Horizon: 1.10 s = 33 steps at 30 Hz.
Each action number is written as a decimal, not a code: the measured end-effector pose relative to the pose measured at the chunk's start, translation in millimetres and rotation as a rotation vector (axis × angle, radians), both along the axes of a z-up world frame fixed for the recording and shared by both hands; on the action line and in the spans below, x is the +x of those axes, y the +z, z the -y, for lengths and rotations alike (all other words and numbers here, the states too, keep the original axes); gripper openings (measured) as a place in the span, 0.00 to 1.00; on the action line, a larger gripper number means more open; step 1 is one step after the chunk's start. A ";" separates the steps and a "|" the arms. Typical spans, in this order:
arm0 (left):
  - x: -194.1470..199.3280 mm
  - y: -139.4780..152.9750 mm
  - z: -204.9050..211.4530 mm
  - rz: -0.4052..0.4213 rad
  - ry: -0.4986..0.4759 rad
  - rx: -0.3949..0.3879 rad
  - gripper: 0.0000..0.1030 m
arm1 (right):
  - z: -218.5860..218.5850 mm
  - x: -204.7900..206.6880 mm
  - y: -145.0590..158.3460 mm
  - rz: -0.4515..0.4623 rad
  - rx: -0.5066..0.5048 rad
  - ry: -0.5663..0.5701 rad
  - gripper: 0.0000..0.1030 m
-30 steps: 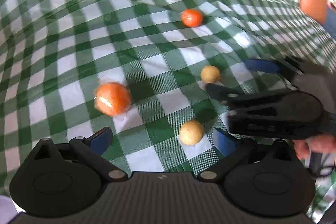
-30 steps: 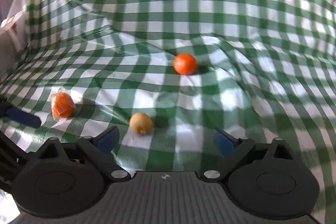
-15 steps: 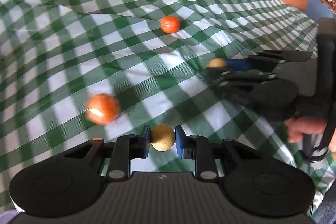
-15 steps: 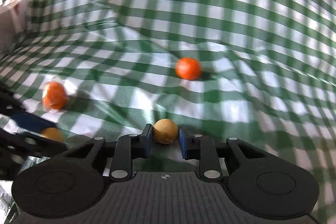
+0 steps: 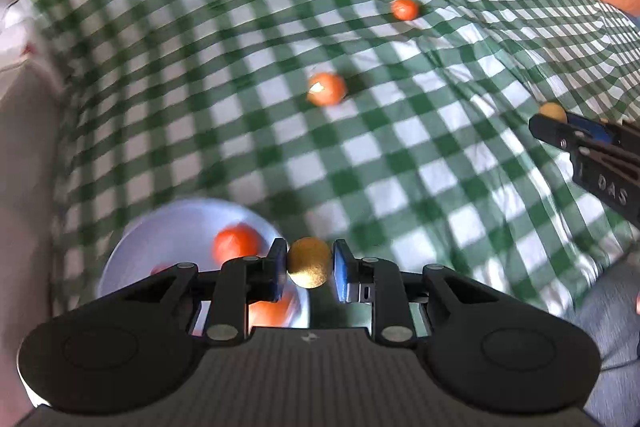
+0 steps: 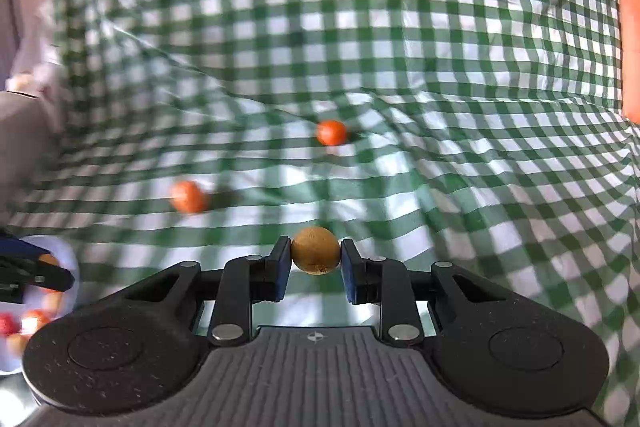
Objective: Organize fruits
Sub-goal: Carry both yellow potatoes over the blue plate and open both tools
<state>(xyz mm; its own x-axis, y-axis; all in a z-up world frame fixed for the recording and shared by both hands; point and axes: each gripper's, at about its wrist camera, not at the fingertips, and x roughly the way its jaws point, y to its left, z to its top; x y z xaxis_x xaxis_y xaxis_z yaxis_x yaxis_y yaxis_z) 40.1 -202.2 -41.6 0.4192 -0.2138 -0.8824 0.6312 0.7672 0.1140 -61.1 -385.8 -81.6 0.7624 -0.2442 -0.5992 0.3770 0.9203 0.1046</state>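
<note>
The left tool [image 5: 309, 269] pinches a tan round fruit [image 5: 309, 262] between its blue pads, held above the rim of a white bowl [image 5: 168, 227] at seven o'clock that already carries orange fruits. The right tool [image 6: 315, 263] likewise clamps a second tan fruit [image 6: 316, 250] above the green checked cloth [image 6: 400, 67]. Out on the cloth lie a wrapped orange fruit [image 5: 326, 89] near twelve o'clock and a smaller orange fruit [image 5: 405, 9] at one o'clock.
</note>
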 end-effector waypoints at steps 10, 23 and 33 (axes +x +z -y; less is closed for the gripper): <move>-47.1 41.1 -112.9 0.031 0.134 0.023 0.26 | -133.6 -38.8 52.0 0.017 0.091 0.210 0.27; -73.2 50.5 -206.7 0.018 0.265 -0.015 0.26 | -254.3 -70.7 82.0 -0.028 -0.012 0.445 0.27; -72.6 51.9 -212.3 0.021 0.274 -0.053 0.26 | -270.6 -71.0 88.9 -0.041 -0.073 0.469 0.27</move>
